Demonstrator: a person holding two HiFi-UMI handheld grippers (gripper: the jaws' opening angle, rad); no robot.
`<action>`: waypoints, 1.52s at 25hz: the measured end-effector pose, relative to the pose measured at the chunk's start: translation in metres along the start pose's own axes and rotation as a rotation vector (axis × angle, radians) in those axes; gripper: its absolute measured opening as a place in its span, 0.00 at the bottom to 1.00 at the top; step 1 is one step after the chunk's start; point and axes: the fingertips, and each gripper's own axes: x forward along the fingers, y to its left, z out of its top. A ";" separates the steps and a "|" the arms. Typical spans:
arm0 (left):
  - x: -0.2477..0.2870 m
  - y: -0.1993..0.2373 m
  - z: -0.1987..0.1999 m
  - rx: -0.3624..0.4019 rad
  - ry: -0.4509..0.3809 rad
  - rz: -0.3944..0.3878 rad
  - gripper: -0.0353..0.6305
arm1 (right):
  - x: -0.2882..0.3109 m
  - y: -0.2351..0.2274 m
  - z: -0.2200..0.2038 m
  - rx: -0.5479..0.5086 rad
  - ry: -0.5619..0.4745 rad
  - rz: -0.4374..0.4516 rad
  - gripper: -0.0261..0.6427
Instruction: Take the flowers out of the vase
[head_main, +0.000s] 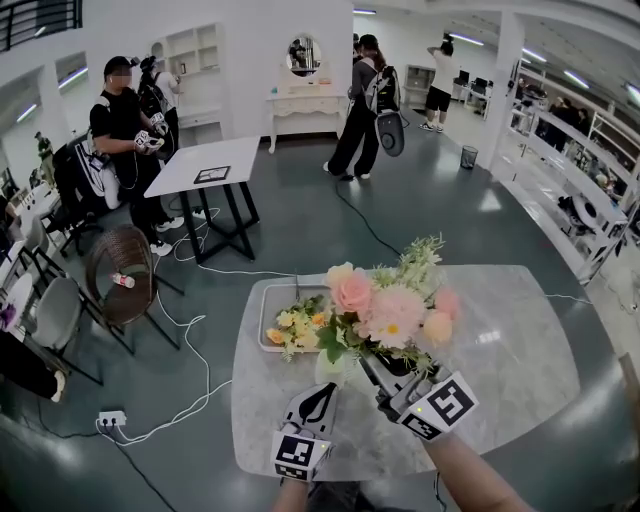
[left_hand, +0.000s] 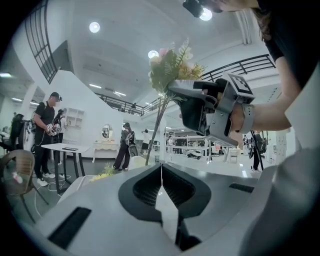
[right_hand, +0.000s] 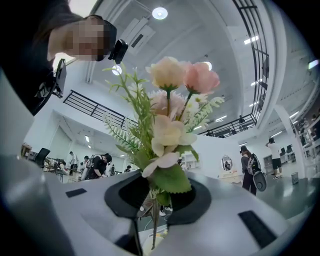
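Observation:
A bunch of pink and cream flowers (head_main: 385, 305) with green sprigs stands over the marble table. My right gripper (head_main: 372, 365) is shut on its stems, and the blooms (right_hand: 170, 100) rise just beyond the right gripper's jaws (right_hand: 152, 197). A pale vase (head_main: 335, 372) shows under the leaves, partly hidden; whether the stem ends are still inside it I cannot tell. My left gripper (head_main: 325, 392) is beside the vase on its left, shut with nothing between its jaws (left_hand: 161, 167). The left gripper view shows the right gripper (left_hand: 175, 89) holding the bunch (left_hand: 172, 65) up.
A grey tray (head_main: 266, 318) at the table's far left holds small yellow flowers (head_main: 295, 325). The marble table (head_main: 500, 360) stretches to the right. On the floor are white cables (head_main: 190, 395), a round wicker chair (head_main: 120, 275) and a white table (head_main: 200, 165), with people standing beyond.

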 end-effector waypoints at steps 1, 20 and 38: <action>0.000 0.000 0.002 0.001 -0.002 0.000 0.08 | 0.000 0.000 0.001 -0.001 0.000 0.003 0.20; -0.009 -0.017 0.018 0.000 -0.012 -0.006 0.08 | -0.028 0.001 0.031 -0.016 -0.016 -0.016 0.20; -0.018 -0.029 0.022 0.000 -0.014 0.020 0.08 | -0.074 0.000 0.005 0.015 0.023 -0.054 0.20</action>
